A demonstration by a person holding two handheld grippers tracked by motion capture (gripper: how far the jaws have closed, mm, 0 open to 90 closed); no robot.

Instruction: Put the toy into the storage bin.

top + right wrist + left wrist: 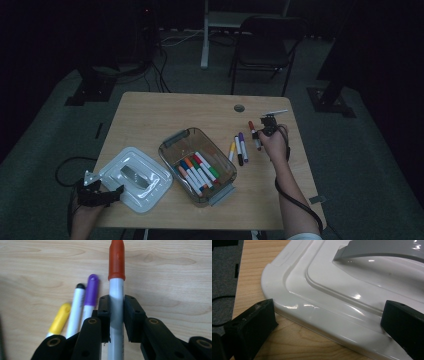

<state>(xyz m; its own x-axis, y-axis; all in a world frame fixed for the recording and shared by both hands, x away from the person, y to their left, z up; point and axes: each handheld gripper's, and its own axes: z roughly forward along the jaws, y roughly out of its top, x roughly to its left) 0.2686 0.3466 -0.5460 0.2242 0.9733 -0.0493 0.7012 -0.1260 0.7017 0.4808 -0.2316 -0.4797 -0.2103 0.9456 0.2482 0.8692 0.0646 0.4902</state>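
Now the right claw (116, 312) pinches the red-capped marker (116, 277) just above the tabletop (150, 115), beside three loose markers (238, 148). Next, likely, carry it to the clear bin (226, 191). The left claw (329, 322) sits spread at the white lid (337, 290).

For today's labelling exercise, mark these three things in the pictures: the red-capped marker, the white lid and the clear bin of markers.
red-capped marker (116, 260), right gripper view, on its red cap.
white lid (317, 315), left gripper view, on its glossy rim.
clear bin (176, 138), high view, on its far end wall.
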